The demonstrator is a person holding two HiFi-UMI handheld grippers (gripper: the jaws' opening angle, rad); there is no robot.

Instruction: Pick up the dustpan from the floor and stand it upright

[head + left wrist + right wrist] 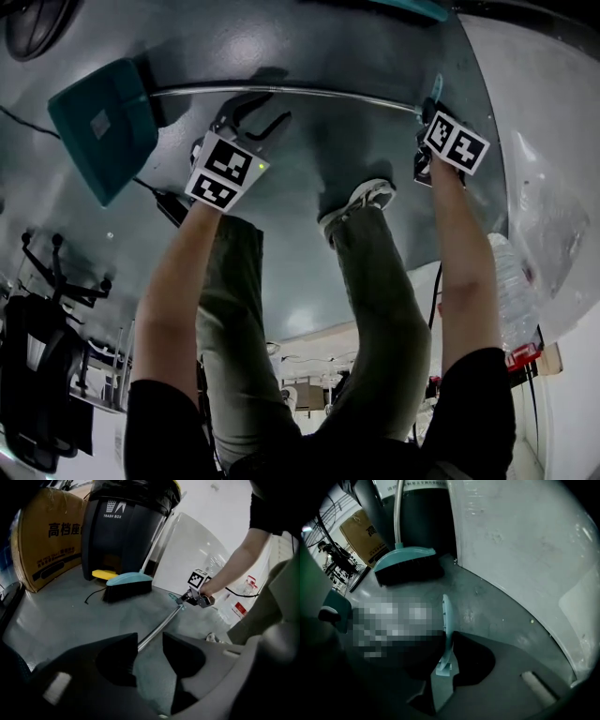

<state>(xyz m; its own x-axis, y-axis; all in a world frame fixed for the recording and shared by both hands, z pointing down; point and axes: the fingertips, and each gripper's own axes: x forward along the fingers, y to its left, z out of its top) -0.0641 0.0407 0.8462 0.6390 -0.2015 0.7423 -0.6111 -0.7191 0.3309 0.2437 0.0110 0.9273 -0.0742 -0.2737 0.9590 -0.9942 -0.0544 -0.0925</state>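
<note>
The dustpan lies flat on the grey floor. Its teal pan (98, 122) is at the left, and the metal shaft (281, 91) runs right to a teal grip end (436, 89). My left gripper (253, 117) hangs over the shaft near the pan. In the left gripper view the jaws (149, 648) stand open, with the shaft (161, 625) passing between them close to the left jaw. My right gripper (433, 103) points steeply down at the far end. In the right gripper view its jaws (444, 667) are pressed on the thin teal grip end (446, 625).
A teal broom (127, 584) leans on a black trash box (126, 527), with a cardboard box (47, 541) to its left. A white panel (197, 550) and a clear plastic bag (544, 187) bound the right side. The person's shoe (361, 202) stands near the shaft.
</note>
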